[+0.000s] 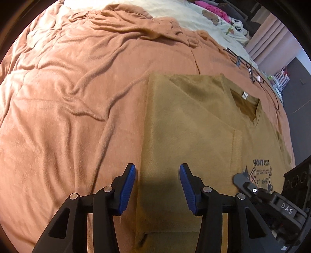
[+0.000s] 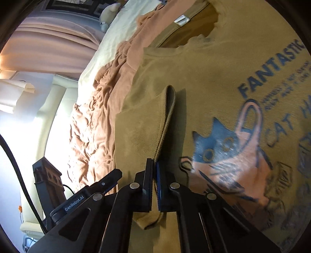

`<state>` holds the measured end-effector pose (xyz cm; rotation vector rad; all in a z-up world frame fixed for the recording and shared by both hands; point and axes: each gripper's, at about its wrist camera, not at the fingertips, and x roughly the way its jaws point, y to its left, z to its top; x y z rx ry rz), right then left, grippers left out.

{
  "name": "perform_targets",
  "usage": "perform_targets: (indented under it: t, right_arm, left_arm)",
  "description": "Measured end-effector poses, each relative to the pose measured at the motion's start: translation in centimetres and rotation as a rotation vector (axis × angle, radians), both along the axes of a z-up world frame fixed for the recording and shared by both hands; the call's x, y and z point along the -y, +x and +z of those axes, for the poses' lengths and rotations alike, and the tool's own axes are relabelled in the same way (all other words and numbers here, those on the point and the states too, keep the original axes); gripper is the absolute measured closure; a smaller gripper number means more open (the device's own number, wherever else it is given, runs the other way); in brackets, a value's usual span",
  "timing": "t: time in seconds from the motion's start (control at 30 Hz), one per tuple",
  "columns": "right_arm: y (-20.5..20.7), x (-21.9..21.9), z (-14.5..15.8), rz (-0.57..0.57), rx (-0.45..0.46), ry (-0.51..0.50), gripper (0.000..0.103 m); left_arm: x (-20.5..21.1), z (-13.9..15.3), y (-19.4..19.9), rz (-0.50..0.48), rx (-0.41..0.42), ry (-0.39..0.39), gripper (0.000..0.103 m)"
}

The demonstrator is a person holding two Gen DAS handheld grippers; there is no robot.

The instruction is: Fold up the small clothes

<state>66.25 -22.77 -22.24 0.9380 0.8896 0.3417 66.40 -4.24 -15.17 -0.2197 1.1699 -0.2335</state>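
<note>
An olive-brown T-shirt [image 1: 196, 124] with a cat print and the word FANTASTIC lies on the bed, one side folded over its front. My left gripper [image 1: 157, 173] is open just above the shirt's folded left edge, nothing between its blue pads. The right gripper's tip [image 1: 243, 180] shows at the lower right of the left wrist view, over the print. In the right wrist view the T-shirt [image 2: 223, 77] fills the frame and my right gripper [image 2: 155, 165] is shut on the hem of its folded sleeve [image 2: 143, 124], which is lifted off the front.
A wrinkled peach blanket [image 1: 77, 87] covers the bed, with a pale sheet [image 1: 186, 17] and a pile of clothes [image 1: 213, 9] beyond it. A dark cable [image 1: 252, 72] runs along the bed's right edge. Curtains [image 2: 48, 44] and a cushioned seat [image 2: 60, 93] stand beside the bed.
</note>
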Motion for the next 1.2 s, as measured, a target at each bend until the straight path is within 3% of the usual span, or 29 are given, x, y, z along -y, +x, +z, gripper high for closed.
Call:
perform_targets:
  t: [0.57, 0.7, 0.97, 1.03, 1.1, 1.2]
  right_arm:
    - [-1.5, 0.7, 0.1, -0.018, -0.058, -0.064, 0.103]
    - [-1.6, 1.5, -0.2, -0.03, -0.091, -0.01, 0.103]
    - [-3.2, 3.6, 2.3, -0.006, -0.047, -0.024, 0.101]
    - [-3.8, 4.0, 2.9, 0.001, -0.029, -0.021, 0.09]
    - [-4.7, 4.6, 3.3, -0.01, -0.006, -0.011, 0.027]
    - [-5.9, 5.6, 4.0, -0.014, 0.04, -0.007, 0.023]
  left_arm:
    - [-0.6, -0.9, -0.8, 0.008, -0.024, 0.044, 0.054]
    - [-1.1, -1.0, -1.9, 0.012, -0.046, 0.05, 0.054]
    - [-1.8, -1.0, -5.2, 0.002, -0.079, 0.063, 0.054]
    - [-1.8, -0.9, -6.0, 0.002, -0.09, 0.065, 0.054]
    - [-1.8, -0.7, -6.6, -0.002, -0.096, 0.088, 0.054]
    - [-2.0, 0.3, -7.7, 0.011, -0.069, 0.122, 0.054]
